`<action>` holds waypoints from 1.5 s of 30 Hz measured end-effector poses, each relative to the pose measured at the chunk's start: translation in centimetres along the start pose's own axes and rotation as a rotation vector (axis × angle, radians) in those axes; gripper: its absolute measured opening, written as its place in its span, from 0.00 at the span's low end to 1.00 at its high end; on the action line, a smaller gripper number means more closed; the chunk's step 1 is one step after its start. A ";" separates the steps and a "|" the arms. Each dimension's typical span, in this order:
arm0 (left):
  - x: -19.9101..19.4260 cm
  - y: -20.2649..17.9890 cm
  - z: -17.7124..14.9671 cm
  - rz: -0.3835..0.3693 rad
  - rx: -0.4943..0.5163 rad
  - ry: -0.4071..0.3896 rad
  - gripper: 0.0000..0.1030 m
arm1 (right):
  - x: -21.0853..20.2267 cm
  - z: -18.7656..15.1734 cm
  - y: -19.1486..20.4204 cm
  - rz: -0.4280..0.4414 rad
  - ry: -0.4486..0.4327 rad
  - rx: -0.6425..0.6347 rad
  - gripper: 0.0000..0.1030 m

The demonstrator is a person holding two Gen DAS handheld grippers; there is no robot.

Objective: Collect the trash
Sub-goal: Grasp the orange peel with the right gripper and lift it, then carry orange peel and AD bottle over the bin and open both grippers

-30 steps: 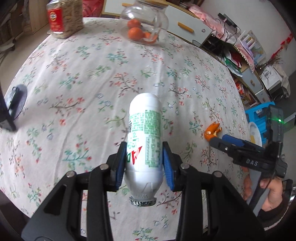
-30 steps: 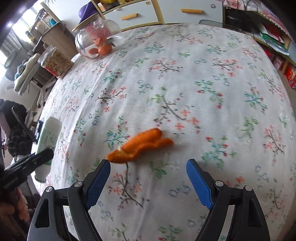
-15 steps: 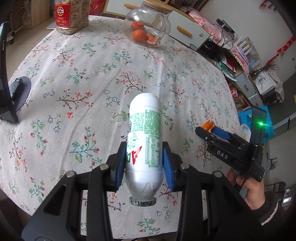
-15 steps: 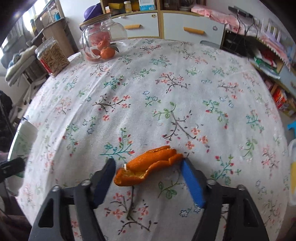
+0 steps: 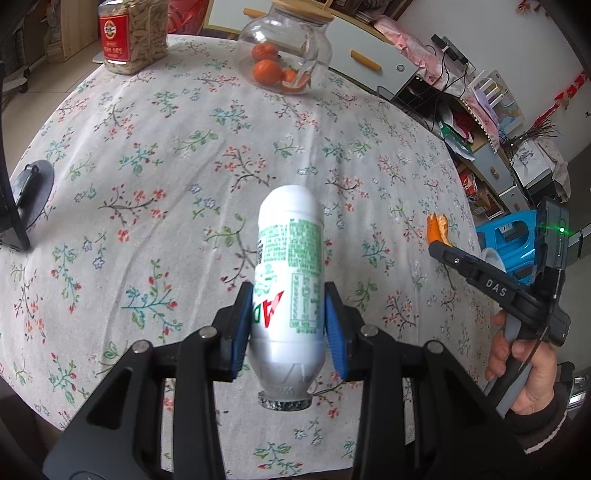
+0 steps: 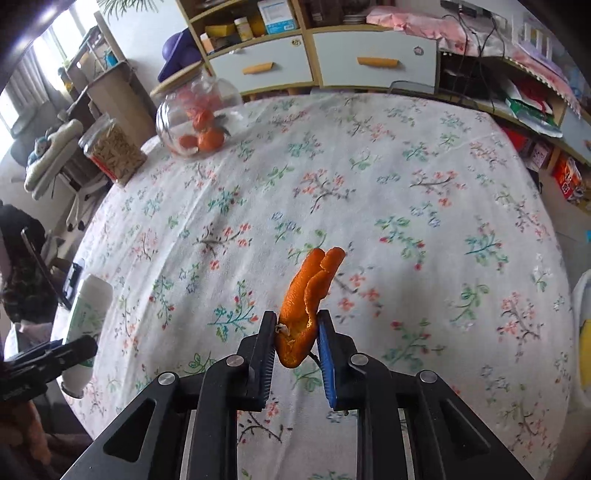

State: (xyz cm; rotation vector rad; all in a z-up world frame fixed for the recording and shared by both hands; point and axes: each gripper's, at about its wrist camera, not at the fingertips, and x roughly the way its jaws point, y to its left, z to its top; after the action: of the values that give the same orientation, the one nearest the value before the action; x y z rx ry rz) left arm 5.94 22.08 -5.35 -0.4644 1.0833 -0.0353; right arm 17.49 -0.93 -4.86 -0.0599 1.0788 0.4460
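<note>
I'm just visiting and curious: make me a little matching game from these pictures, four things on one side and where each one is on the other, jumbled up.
Things:
1. white bottle
2. orange peel
3. tangerines
4. red-labelled jar

Places:
A. inside the round glass jar
B. pinched in the right claw
C. standing at the far edge of the floral tablecloth
D. clamped in the left claw

Pairs: 1-D, 2-B, 3-A, 4-C

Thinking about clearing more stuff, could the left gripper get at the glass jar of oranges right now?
Probably not: the left gripper is shut on the white bottle, so it has no free grip, though the tablecloth toward the glass jar lies open.
</note>
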 end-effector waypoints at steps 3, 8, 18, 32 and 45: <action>0.3 -0.9 0.2 -0.005 0.014 -0.001 0.38 | -1.3 0.4 -1.0 0.012 -0.014 0.027 0.22; 0.8 -2.6 0.4 -0.035 0.021 0.006 0.38 | -3.0 0.5 -2.4 0.003 -0.035 0.025 0.22; 2.9 -7.0 0.6 -0.043 0.088 0.029 0.38 | -5.6 -0.2 -8.0 -0.034 -0.041 0.133 0.22; 5.8 -16.1 -0.1 -0.113 0.208 0.084 0.38 | -12.3 -2.7 -23.2 -0.127 -0.077 0.405 0.22; 10.0 -28.2 -0.9 -0.168 0.383 0.147 0.38 | -15.4 -5.5 -33.5 -0.171 -0.117 0.604 0.27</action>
State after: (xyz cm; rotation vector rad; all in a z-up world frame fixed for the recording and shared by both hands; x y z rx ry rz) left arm 15.44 -6.28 -3.36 -0.2077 1.1475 -0.4239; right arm 19.54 -37.81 0.18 0.4005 1.0453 -0.0411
